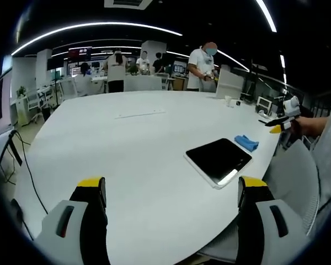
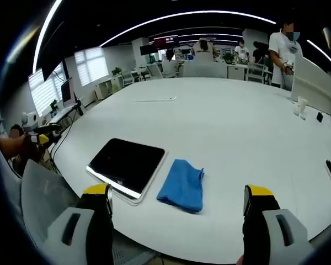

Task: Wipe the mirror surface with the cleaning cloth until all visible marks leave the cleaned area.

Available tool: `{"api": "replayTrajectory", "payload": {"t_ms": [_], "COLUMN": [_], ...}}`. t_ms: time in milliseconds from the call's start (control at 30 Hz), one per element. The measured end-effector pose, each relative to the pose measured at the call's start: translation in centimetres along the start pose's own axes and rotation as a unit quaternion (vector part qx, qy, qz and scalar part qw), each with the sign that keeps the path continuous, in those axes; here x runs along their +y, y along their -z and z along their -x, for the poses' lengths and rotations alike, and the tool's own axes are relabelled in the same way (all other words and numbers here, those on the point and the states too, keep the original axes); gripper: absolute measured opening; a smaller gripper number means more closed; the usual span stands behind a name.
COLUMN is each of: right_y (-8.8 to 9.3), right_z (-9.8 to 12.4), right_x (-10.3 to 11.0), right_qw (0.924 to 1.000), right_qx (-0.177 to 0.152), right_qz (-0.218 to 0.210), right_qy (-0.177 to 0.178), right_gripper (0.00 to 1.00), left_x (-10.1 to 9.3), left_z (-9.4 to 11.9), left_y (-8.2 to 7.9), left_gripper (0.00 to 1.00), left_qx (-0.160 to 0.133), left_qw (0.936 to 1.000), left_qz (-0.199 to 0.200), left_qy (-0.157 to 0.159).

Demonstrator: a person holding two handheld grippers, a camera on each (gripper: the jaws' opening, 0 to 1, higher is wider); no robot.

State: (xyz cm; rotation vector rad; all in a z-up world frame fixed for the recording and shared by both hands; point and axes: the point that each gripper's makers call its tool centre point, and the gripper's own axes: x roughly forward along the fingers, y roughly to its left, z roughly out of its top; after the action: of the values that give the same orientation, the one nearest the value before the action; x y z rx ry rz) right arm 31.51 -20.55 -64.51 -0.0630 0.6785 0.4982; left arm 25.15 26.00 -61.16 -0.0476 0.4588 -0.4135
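A large white table (image 1: 154, 143) is seen in both gripper views, and on it, close to the near edge, the mirror (image 1: 219, 160) lies flat – a dark, rounded rectangle with a pale rim. In the right gripper view the mirror (image 2: 126, 164) is found just left of the blue cloth (image 2: 181, 184), which lies crumpled beside it; whether the two touch cannot be told. In the left gripper view the cloth (image 1: 246, 142) appears small, just beyond the mirror's far corner. The left gripper (image 1: 171, 190) is held spread wide over the table edge, its yellow-tipped jaws well apart and nothing between them. The right gripper (image 2: 178, 200) is likewise spread, with the cloth and mirror seen between and beyond its jaws – neither is touched. At the right of the left gripper view the other gripper (image 1: 284, 117) is seen at a distance, held in a hand off the table's edge. A white chair (image 2: 47, 196) stands by the table near the mirror. People (image 1: 201, 67) are standing at the far end of the room, under curved ceiling lights (image 2: 182, 16).
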Motion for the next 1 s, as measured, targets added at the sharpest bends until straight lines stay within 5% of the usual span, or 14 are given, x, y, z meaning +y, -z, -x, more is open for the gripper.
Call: {"api": "replayTrajectory", "payload": {"t_ms": [167,633,833,1000], "right_y": [-0.4,-2.2,-3.4,-2.5], "right_z": [0.2,0.9,0.7,-1.2], "right_x": [-0.1,-1.0,-1.1,-0.6], "right_qw": [0.9999,0.9998,0.9997,0.9996], "right_qx": [0.000,-0.008,-0.012,0.008], "right_qz": [0.004,-0.002,0.013,0.019], "right_qy": [0.010,0.019,0.017,0.019], "right_gripper": [0.90,0.89,0.85,0.70], "left_x": [0.0,-0.7,-0.5,-0.5], "left_z": [-0.1,-0.1,0.0,0.5], "left_y": [-0.2,-0.7,-0.7,-0.2], "left_gripper": [0.99,0.99,0.99,0.99], "left_qx": [-0.001,0.005,-0.015,-0.015], "left_qw": [1.0000,0.9999,0.9999,0.9999], "left_qz": [-0.004,-0.009,-0.007,-0.003], "left_qy": [0.001,0.001,-0.001,-0.003]}}
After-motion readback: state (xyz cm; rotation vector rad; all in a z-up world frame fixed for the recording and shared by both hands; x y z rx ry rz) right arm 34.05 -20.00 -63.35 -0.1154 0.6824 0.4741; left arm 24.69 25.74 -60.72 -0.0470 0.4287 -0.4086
